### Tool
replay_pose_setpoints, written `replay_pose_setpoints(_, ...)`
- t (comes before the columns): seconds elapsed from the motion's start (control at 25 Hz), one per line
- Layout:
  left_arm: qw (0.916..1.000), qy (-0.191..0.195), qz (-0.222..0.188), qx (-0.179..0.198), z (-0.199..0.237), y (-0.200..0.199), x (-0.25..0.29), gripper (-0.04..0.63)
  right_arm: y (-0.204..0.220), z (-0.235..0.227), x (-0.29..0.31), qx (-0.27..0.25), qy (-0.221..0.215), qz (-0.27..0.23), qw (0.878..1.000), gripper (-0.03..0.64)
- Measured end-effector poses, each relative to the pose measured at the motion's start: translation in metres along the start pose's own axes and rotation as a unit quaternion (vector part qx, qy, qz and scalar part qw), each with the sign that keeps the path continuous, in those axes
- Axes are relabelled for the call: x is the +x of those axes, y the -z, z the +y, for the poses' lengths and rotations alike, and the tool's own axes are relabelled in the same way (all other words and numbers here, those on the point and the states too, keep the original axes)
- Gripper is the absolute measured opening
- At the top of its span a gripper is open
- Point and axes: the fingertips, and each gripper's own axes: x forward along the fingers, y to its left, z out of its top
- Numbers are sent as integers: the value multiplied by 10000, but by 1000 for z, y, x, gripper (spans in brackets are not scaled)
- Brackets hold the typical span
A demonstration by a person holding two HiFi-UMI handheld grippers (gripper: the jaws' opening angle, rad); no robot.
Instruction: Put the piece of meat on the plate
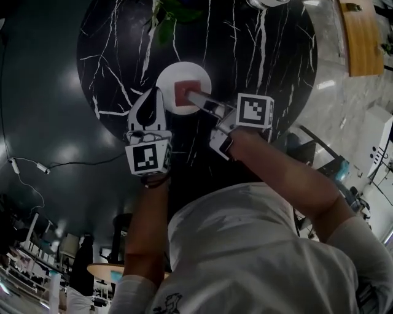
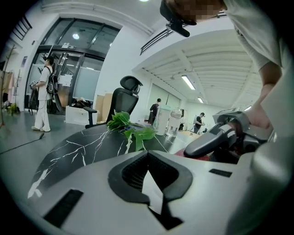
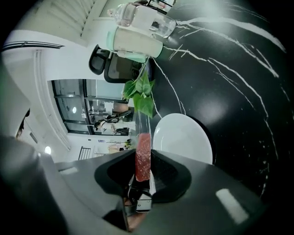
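Note:
A round white plate (image 1: 169,81) sits on the black marble table (image 1: 258,55). My right gripper (image 1: 191,95) reaches over it from the right and is shut on a red piece of meat (image 1: 185,91), held above the plate's middle. In the right gripper view the meat (image 3: 143,156) stands on edge between the jaws, with the plate (image 3: 183,135) just beyond them. I cannot tell whether the meat touches the plate. My left gripper (image 1: 156,93) rests at the plate's left rim, jaws together and empty (image 2: 147,155); from it the right gripper's fingers (image 2: 216,140) show at the right.
A green leafy sprig (image 1: 167,17) lies at the table's far side, beside a clear bottle (image 3: 140,25). A black office chair (image 2: 125,97) and people stand beyond the table. A cable (image 1: 43,165) runs over the dark floor at left.

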Motion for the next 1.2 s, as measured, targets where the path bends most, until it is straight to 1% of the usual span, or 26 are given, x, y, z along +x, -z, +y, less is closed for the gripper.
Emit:
replay_pose_setpoints(0.16, 10000, -10, -7, -59, 4, 6, 6, 6, 5, -17, 8, 228, 257, -35, 9994, 92)
replay_pose_setpoints(0.24, 10000, 4, -7, -99, 6, 10, 9, 8, 8, -24, 10, 230, 370, -19, 9990, 91)
replay_pose_setpoints(0.4, 9999, -10, 7, -162, 13, 17, 11, 6, 10, -32, 14, 43, 531, 6, 9986, 92)
replay_pose_setpoints(0.56, 9998, -20, 24, -202, 14, 22, 10, 6, 11, -33, 20, -114, 501, 90, 9986, 92)
replay_pose_setpoints(0.68, 9997, -8, 6, -231, 15, 21, 11, 8, 13, -35, 22, -227, 582, 235, 9978, 92)
replay_pose_setpoints(0.8, 9997, -4, 2, -246, 15, 21, 11, 6, 12, -34, 22, -494, 697, 292, 9959, 92)
replay_pose_setpoints(0.96, 9999, -26, 18, -141, 16, 21, 10, 6, 15, -36, 22, -859, 885, 421, 9915, 95)
replay_pose_setpoints(1.04, 9999, -47, 19, -150, 17, 21, 10, 8, 16, -36, 23, -1147, 958, 502, 9875, 101)
replay_pose_setpoints(1.12, 9998, -44, 8, -179, 17, 21, 10, 6, 15, -32, 23, -1633, 1040, 586, 9793, 109)
replay_pose_setpoints(1.2, 9999, -34, 41, -164, 16, 22, 10, 6, 13, -28, 23, -2180, 1174, 685, 9664, 123)
